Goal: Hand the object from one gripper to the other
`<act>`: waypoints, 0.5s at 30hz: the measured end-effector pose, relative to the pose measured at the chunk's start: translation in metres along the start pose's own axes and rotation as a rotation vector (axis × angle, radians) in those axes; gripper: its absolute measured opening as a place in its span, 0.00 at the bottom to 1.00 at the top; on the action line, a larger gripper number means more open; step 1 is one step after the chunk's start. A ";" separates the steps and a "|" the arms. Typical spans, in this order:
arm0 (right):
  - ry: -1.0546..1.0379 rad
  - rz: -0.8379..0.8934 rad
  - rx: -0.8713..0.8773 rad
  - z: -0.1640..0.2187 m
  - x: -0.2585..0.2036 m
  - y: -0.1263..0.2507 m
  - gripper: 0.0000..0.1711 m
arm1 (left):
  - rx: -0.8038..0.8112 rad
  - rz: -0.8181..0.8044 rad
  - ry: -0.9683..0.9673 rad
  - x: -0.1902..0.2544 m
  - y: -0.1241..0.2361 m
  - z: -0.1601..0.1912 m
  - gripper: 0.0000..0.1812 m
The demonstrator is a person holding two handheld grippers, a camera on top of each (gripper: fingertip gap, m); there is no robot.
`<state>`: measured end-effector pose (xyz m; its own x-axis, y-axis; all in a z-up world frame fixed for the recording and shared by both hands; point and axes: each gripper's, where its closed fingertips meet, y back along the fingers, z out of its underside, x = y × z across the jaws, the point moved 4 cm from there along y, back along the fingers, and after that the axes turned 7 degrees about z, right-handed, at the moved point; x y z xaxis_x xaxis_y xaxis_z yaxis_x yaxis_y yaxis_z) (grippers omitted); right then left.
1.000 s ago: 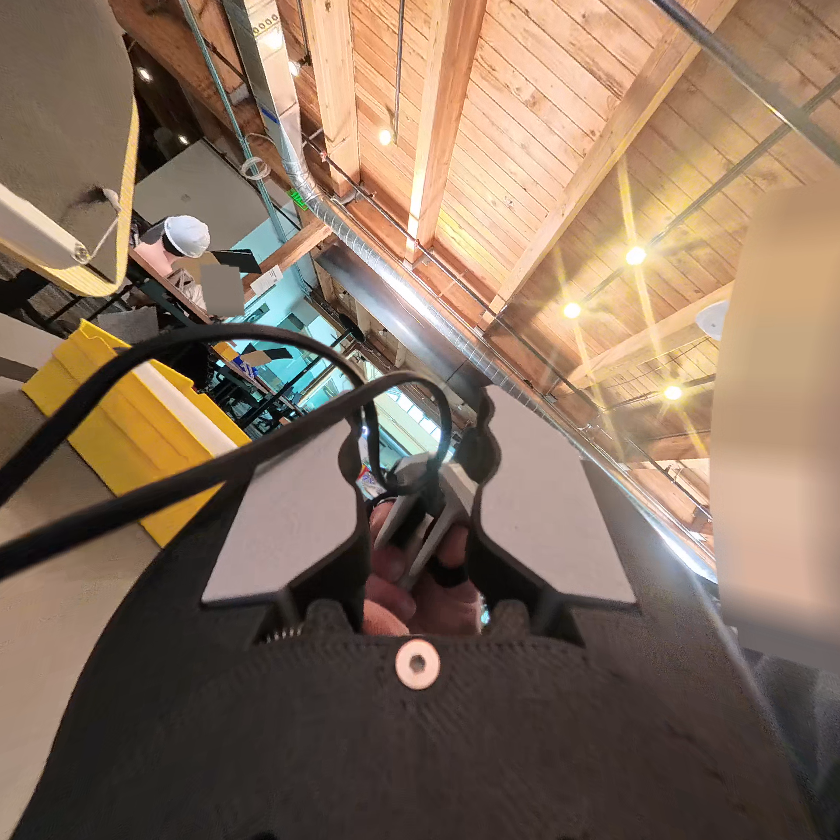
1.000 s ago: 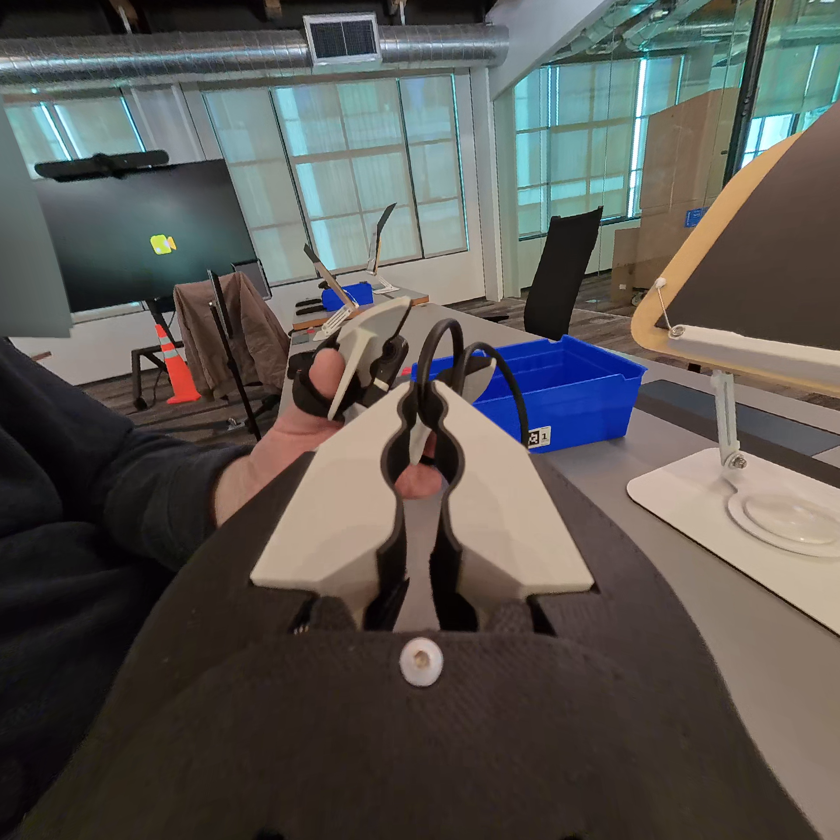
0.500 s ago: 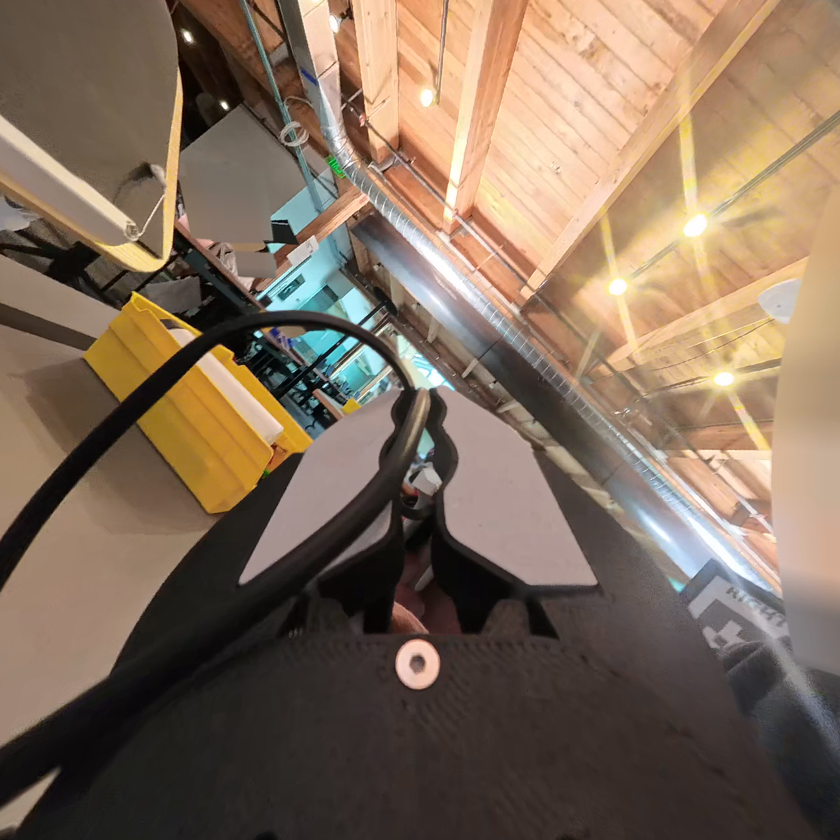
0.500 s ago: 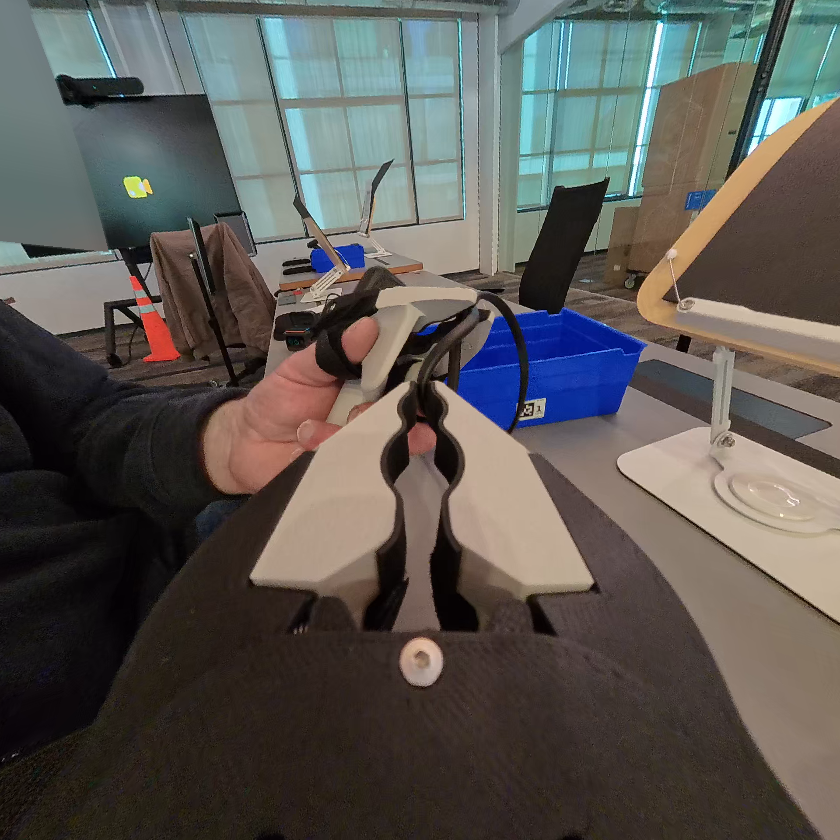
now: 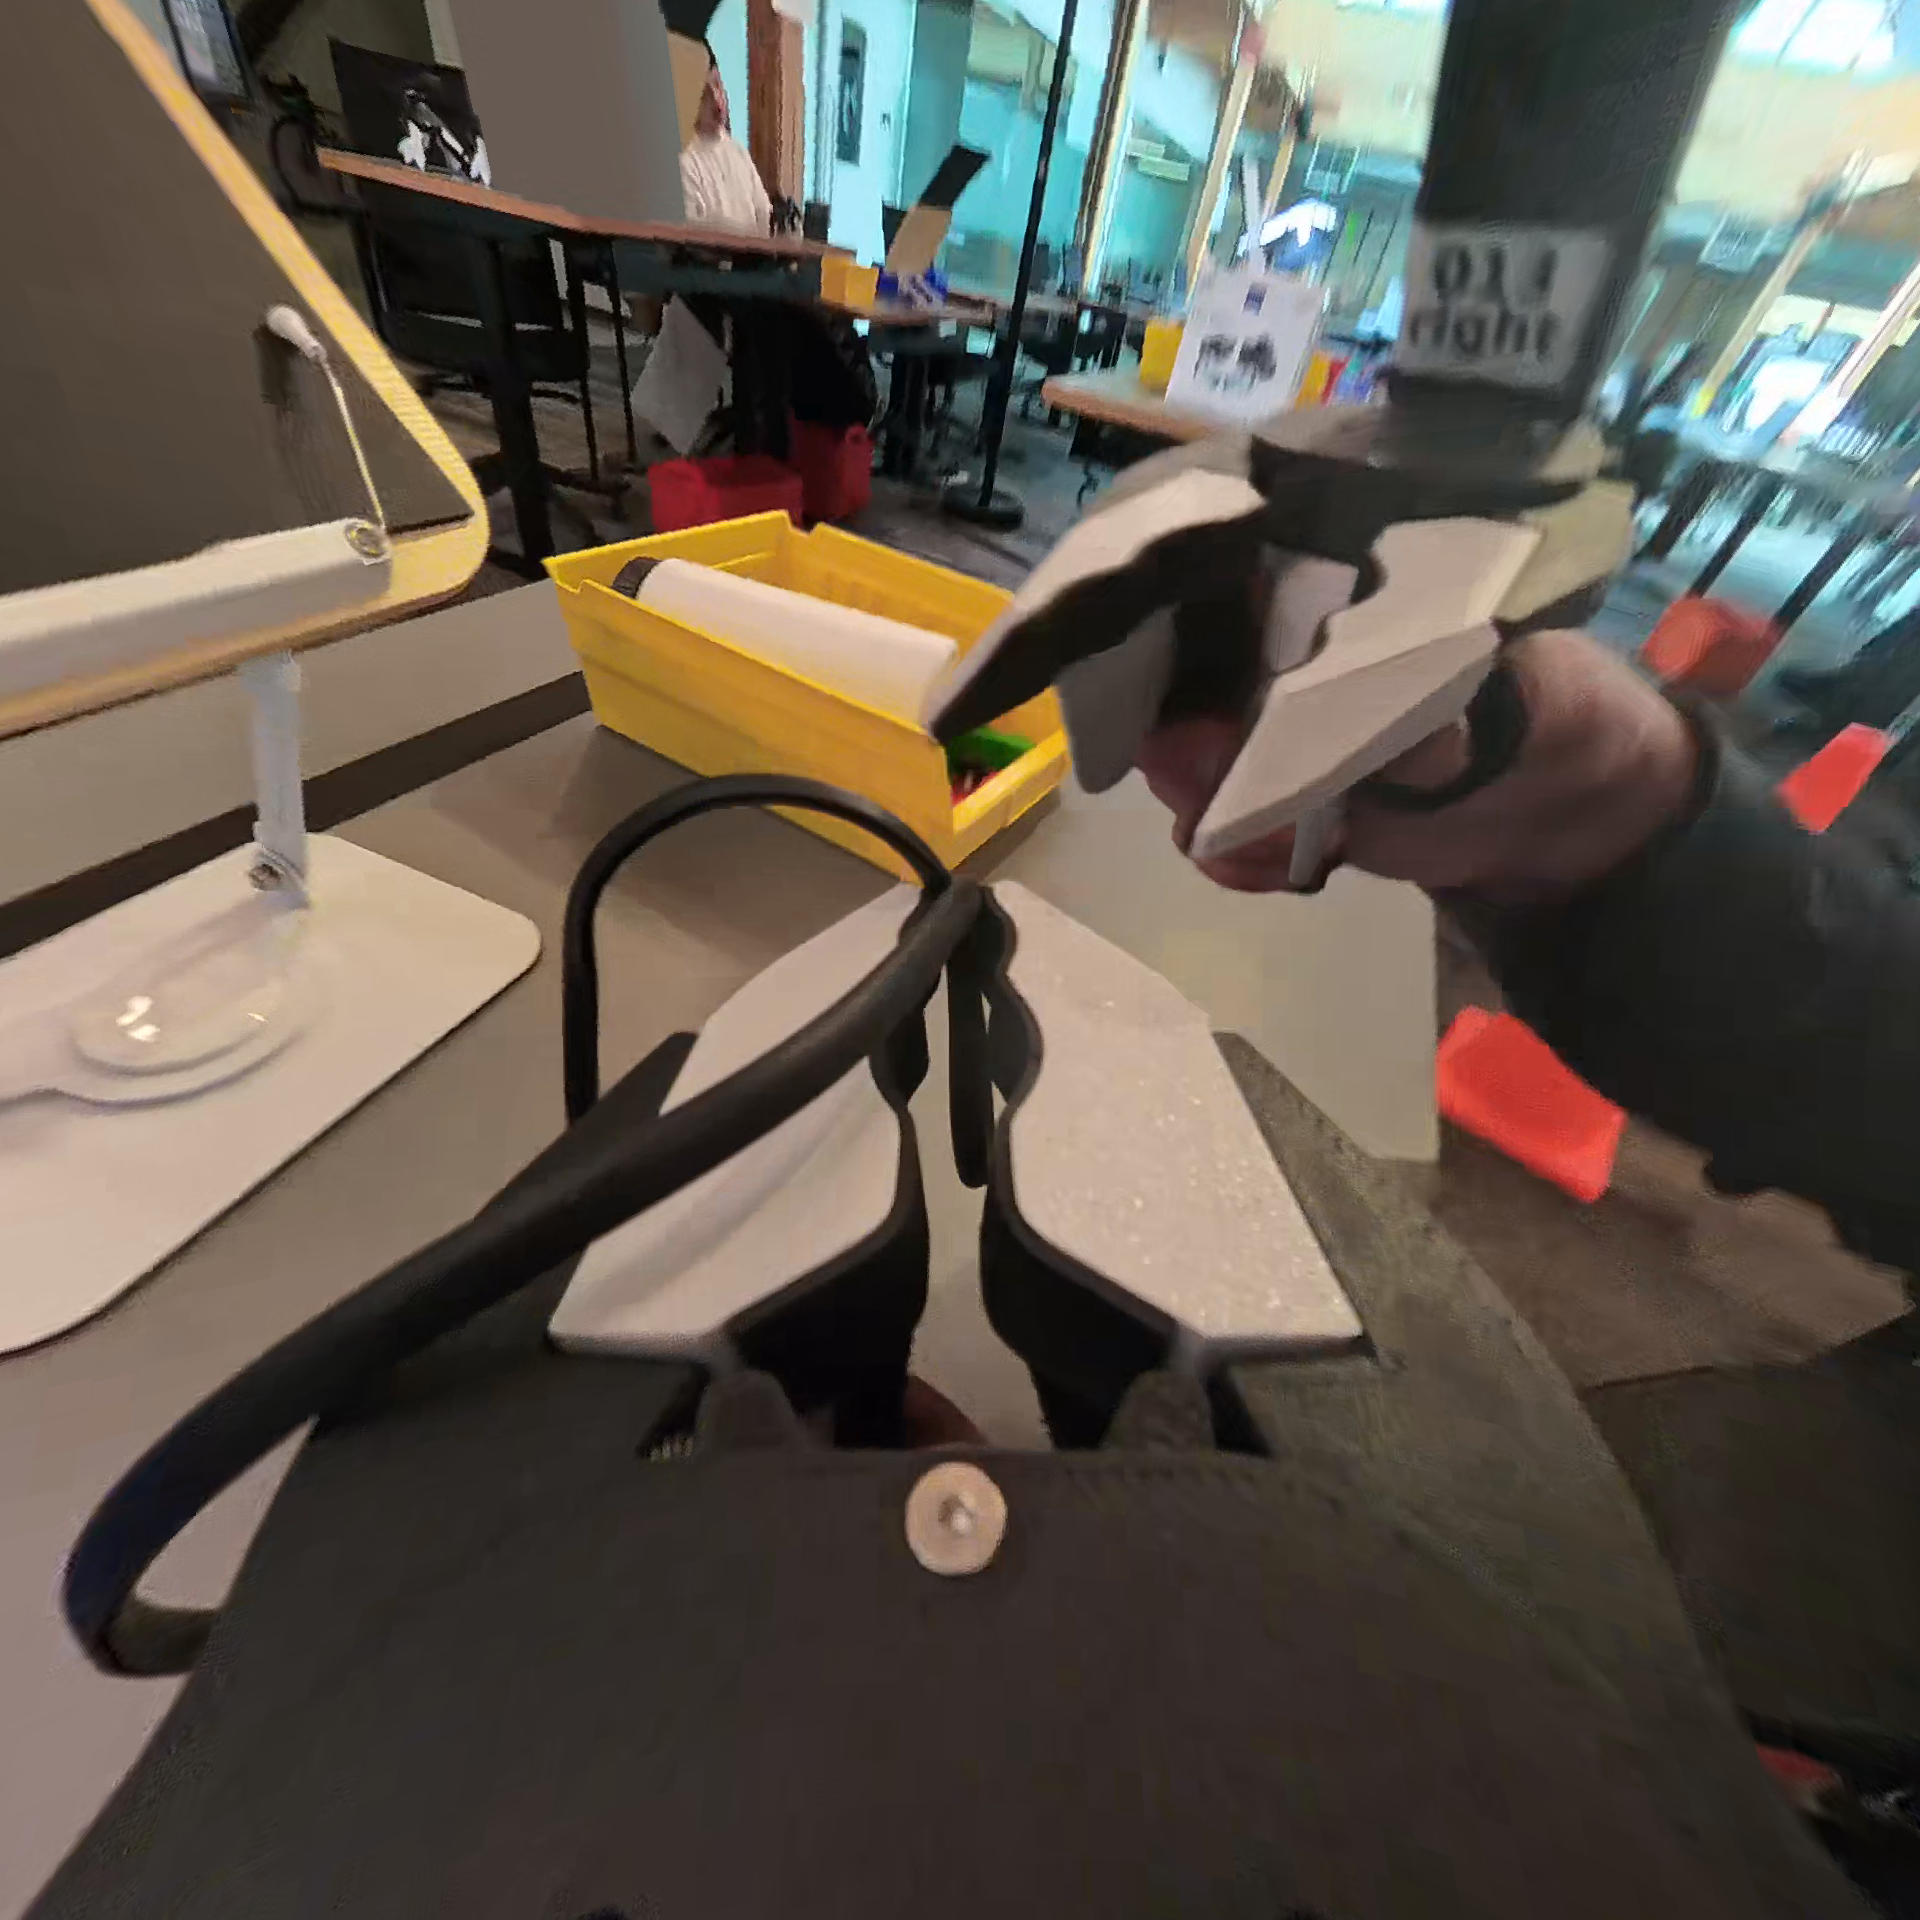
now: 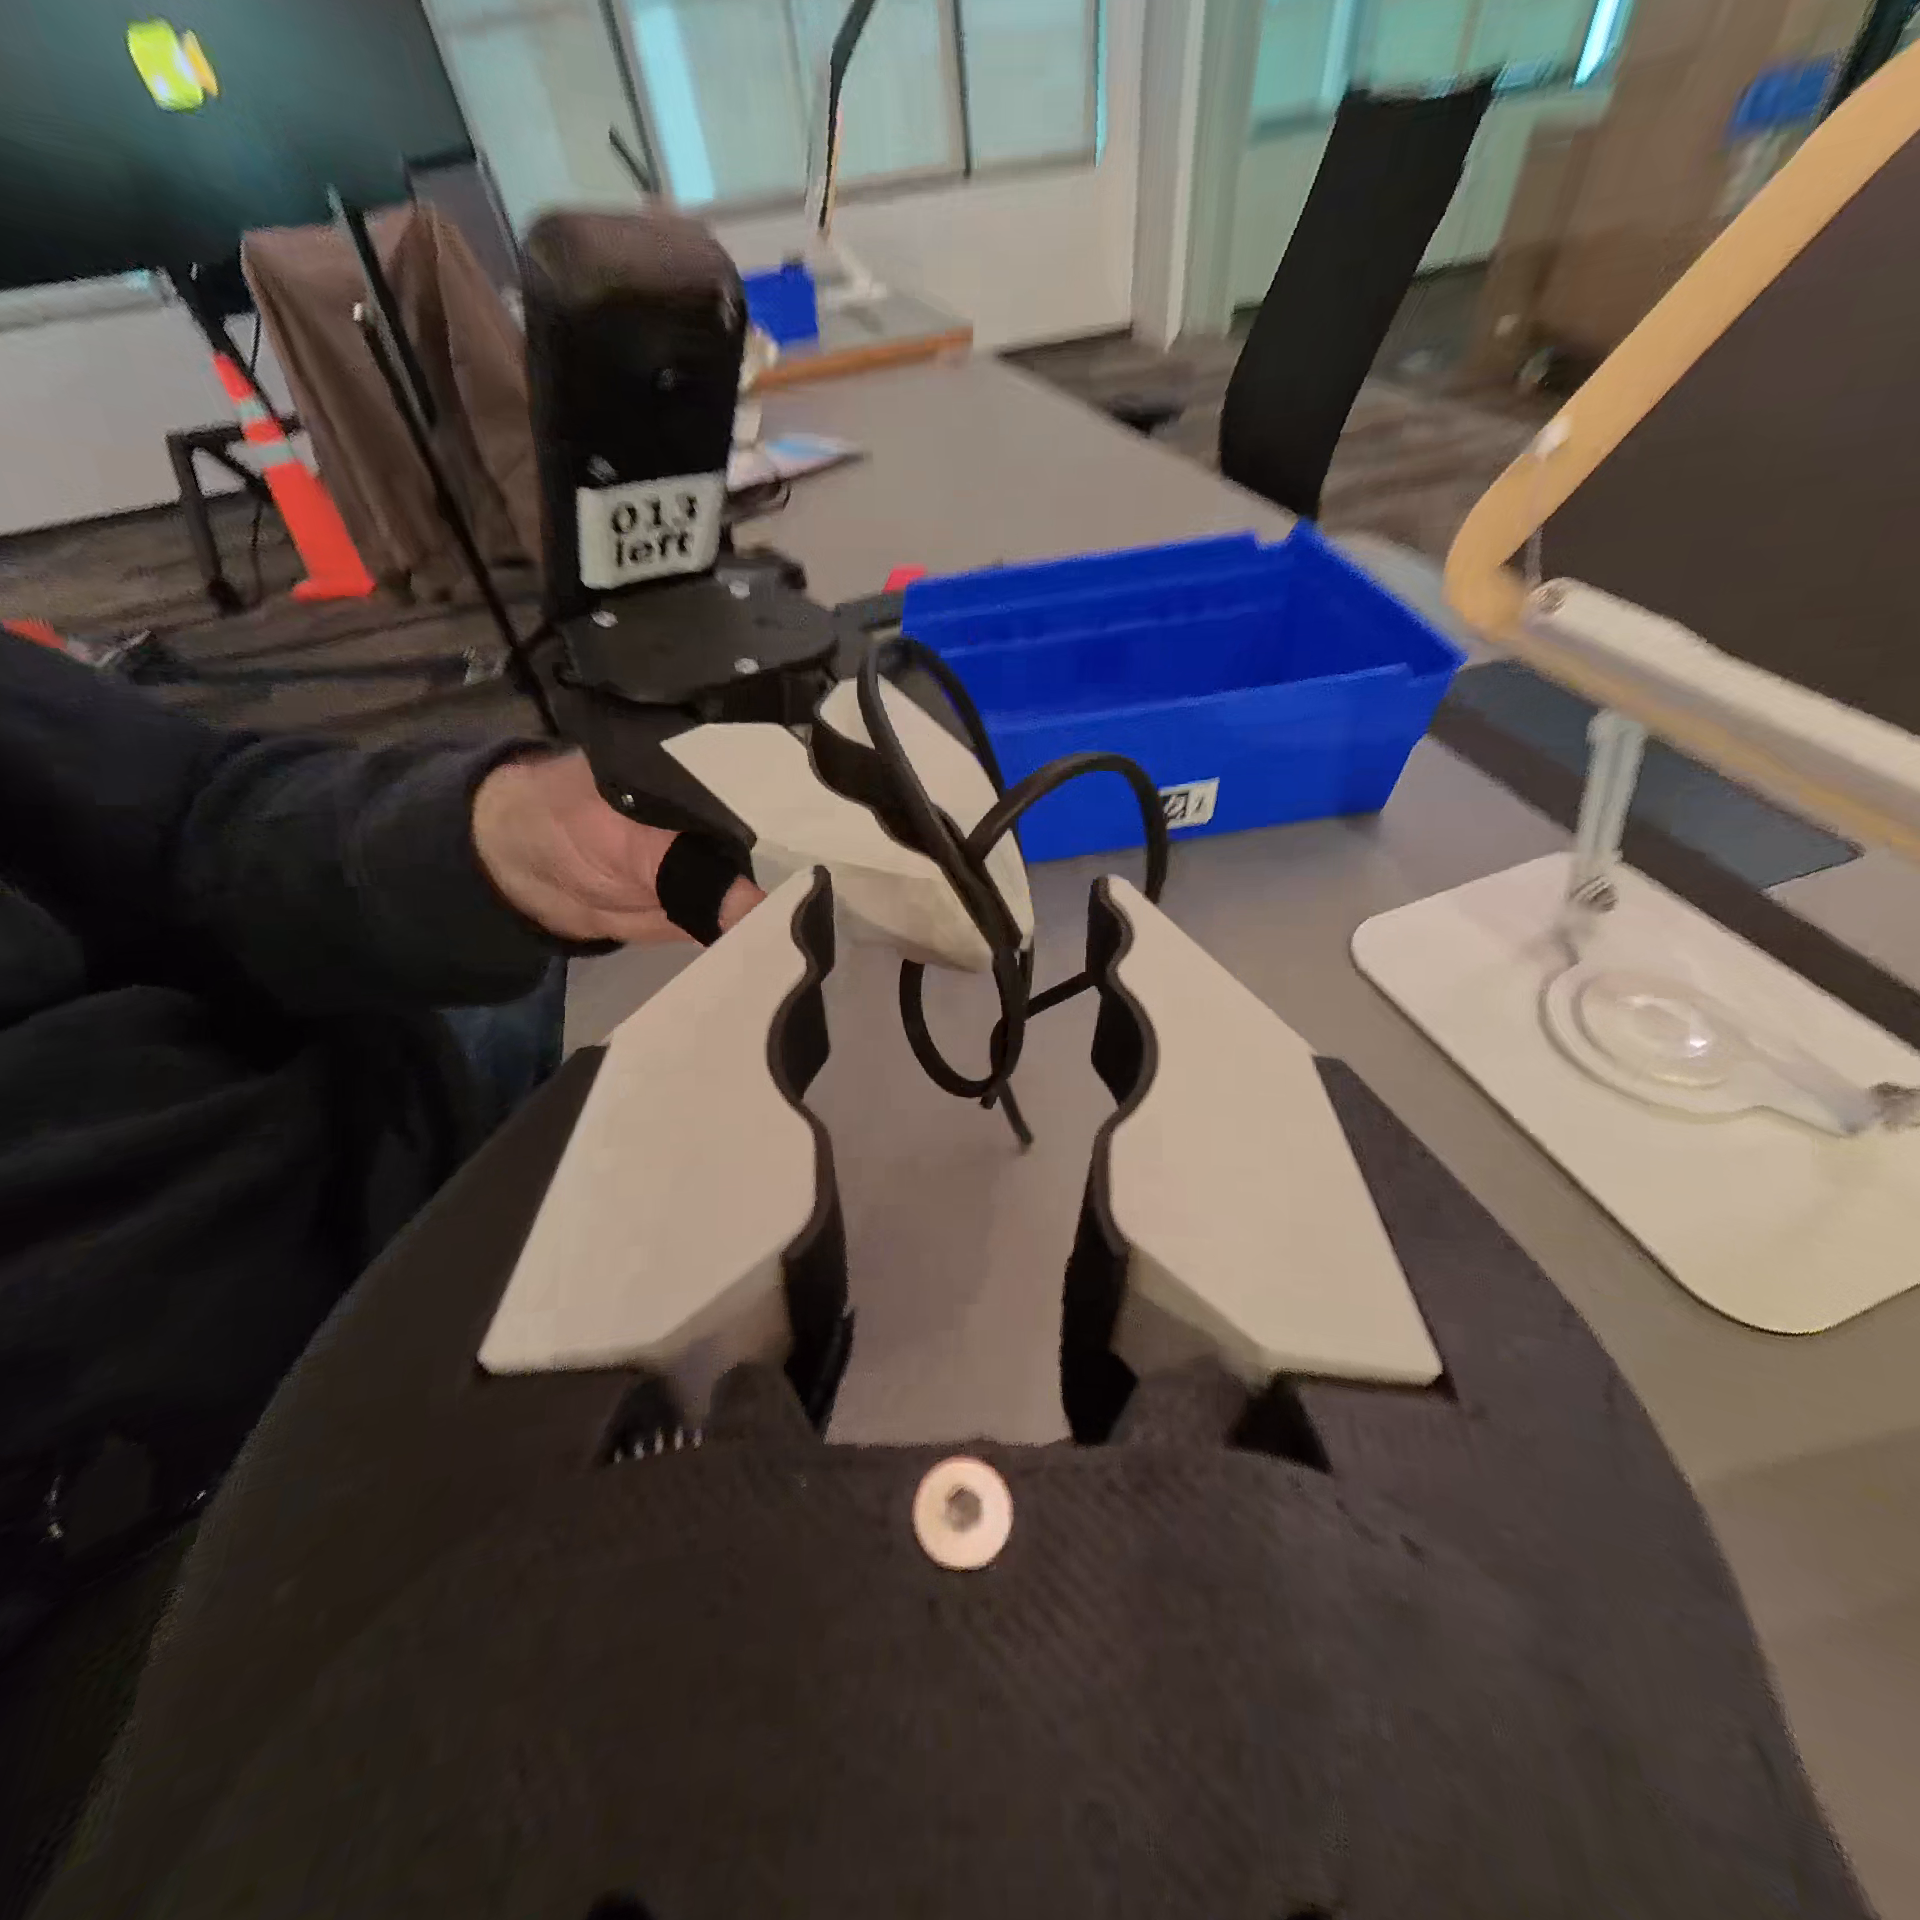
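Note:
A black cable (image 5: 727,798), bent into loops, is pinched between the tips of my left gripper (image 5: 961,904), which is shut on it. One loop arches up to the left and a long strand runs back past the left finger. My right gripper (image 6: 956,888) is open and empty, its jaws wide apart. Just ahead of it the left gripper (image 6: 992,930) holds the cable (image 6: 1101,771), whose loose loops hang between the right fingertips without touching them. In the left wrist view the right gripper (image 5: 1081,790) hangs open above and to the right, apart from the cable.
On the grey table (image 5: 1247,987) stand a yellow bin (image 5: 769,717) holding a white roll, a blue bin (image 6: 1195,675), and a white stand base (image 6: 1662,1091), which also shows in the left wrist view (image 5: 208,1091). Behind are a black chair (image 6: 1340,291) and an orange cone (image 6: 301,499). The grippers are tip to tip, or close to it.
The right gripper was shut on the cable and has opened and drawn back. The left gripper has closed on the cable and swung down from facing the ceiling to facing the table.

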<state>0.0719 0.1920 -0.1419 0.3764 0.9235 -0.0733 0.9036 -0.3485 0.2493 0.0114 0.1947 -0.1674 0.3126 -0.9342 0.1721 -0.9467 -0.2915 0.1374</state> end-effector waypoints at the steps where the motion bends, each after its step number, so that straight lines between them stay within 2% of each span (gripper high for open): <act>1: 0.002 -0.017 -0.028 0.002 -0.001 -0.007 0.28 | -0.032 -0.008 -0.034 0.002 -0.002 0.001 0.03; 3: -0.004 -0.043 -0.051 0.003 -0.003 -0.018 0.28 | -0.090 -0.024 -0.099 0.005 -0.007 0.005 0.03; 5: 0.012 -0.052 -0.066 0.005 -0.004 -0.024 0.21 | -0.133 -0.033 -0.148 0.008 -0.011 0.009 0.03; 10: 0.066 -0.057 -0.115 0.011 -0.007 -0.029 0.12 | -0.218 -0.062 -0.215 0.008 -0.013 0.017 0.04; 15: 0.095 -0.058 -0.087 0.009 -0.008 -0.026 0.11 | -0.231 -0.056 -0.230 0.007 -0.013 0.016 0.03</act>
<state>0.0469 0.1924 -0.1571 0.2993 0.9542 0.0009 0.9006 -0.2828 0.3302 0.0247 0.1882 -0.1837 0.3126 -0.9478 -0.0626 -0.8777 -0.3135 0.3623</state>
